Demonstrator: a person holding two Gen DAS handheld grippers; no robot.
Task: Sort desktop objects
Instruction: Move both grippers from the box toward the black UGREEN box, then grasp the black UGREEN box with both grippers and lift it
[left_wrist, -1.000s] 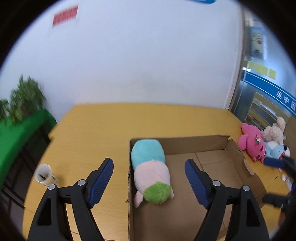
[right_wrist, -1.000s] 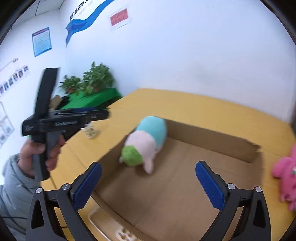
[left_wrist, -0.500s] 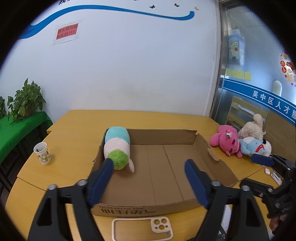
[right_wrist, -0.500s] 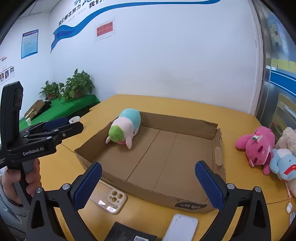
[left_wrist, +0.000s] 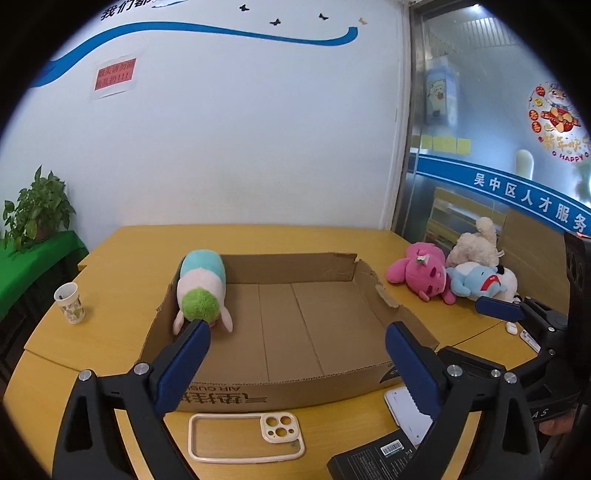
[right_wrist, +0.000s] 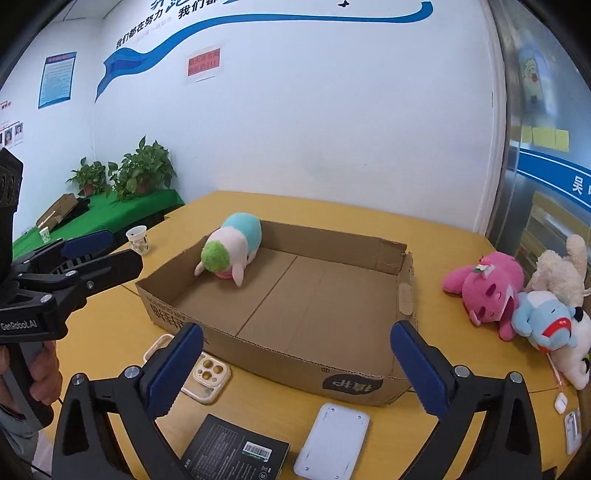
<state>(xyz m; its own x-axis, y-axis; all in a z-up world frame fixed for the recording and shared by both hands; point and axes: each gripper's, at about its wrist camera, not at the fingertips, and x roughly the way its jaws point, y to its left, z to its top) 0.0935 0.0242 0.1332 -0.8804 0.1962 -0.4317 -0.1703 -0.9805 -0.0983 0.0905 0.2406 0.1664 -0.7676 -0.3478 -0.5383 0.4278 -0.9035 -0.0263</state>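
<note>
A shallow cardboard box (left_wrist: 280, 391) (right_wrist: 280, 354) sits on the yellow table. A teal, pink and green plush (left_wrist: 202, 288) (right_wrist: 232, 247) lies in its far left corner. A pink plush (left_wrist: 421, 271) (right_wrist: 484, 291), a blue plush (left_wrist: 476, 280) (right_wrist: 546, 321) and a cream plush (left_wrist: 474, 243) (right_wrist: 561, 266) lie right of the box. My left gripper (left_wrist: 295, 365) is open and empty, held above the box's near wall. My right gripper (right_wrist: 295, 365) is open and empty, near the box's front right.
In front of the box lie a cream phone case (left_wrist: 245, 437) (right_wrist: 207, 374), a white flat device (right_wrist: 332, 439) (left_wrist: 406, 410) and a black box (right_wrist: 236, 454) (left_wrist: 373, 458). A paper cup (left_wrist: 69, 302) (right_wrist: 138, 239) stands at the left. Small white earbud items (right_wrist: 561, 400) lie at the right edge.
Both grippers have drawn back and up from the box. The whole box and the items in front of it have come into view. Both stay open.
</note>
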